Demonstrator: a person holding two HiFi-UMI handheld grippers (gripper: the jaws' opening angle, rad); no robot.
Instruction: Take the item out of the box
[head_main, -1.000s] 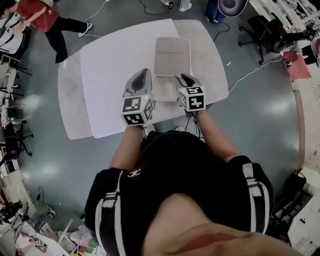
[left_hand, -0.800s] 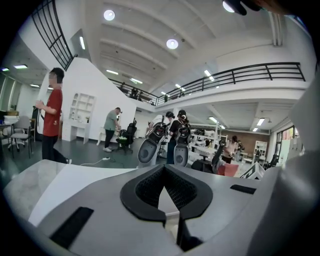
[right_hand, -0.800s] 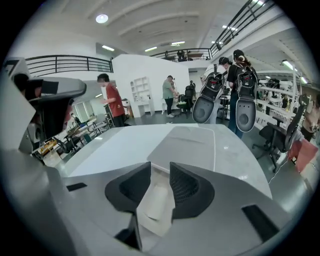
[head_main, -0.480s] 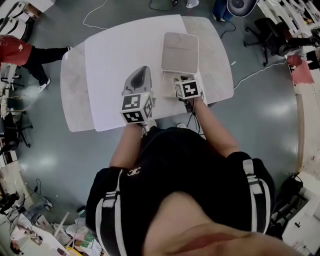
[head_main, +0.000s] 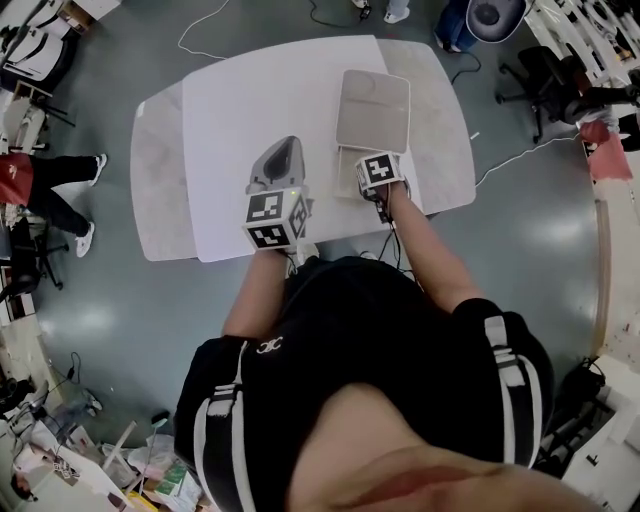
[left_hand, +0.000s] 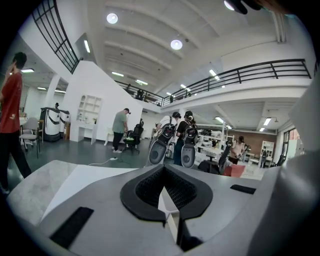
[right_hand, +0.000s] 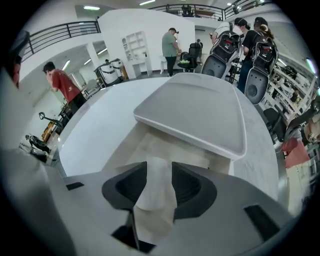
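With the right tongs (right_hand: 159, 174) being spread around the white folded paper strip (right_hand: 154, 210) in the open beige cardboard box (right_hand: 195, 114), removal is judged pending; the left tongs (left_hand: 167, 199) are pressed together, empty.

Left gripper (left_hand: 167, 212): grey jaws with black pads drawn together, only a thin slit between them, nothing held. Beneath and beyond, a table (left_hand: 45, 182), stone-patterned at its left edge, white further in. Hall behind: person in a red top (left_hand: 10, 115) far left, a chair (left_hand: 31, 132) beside them, white shelves (left_hand: 89, 111), a standing person in a grey-green shirt (left_hand: 120, 127), balcony railing (left_hand: 260, 67), round ceiling lights (left_hand: 176, 44) lit
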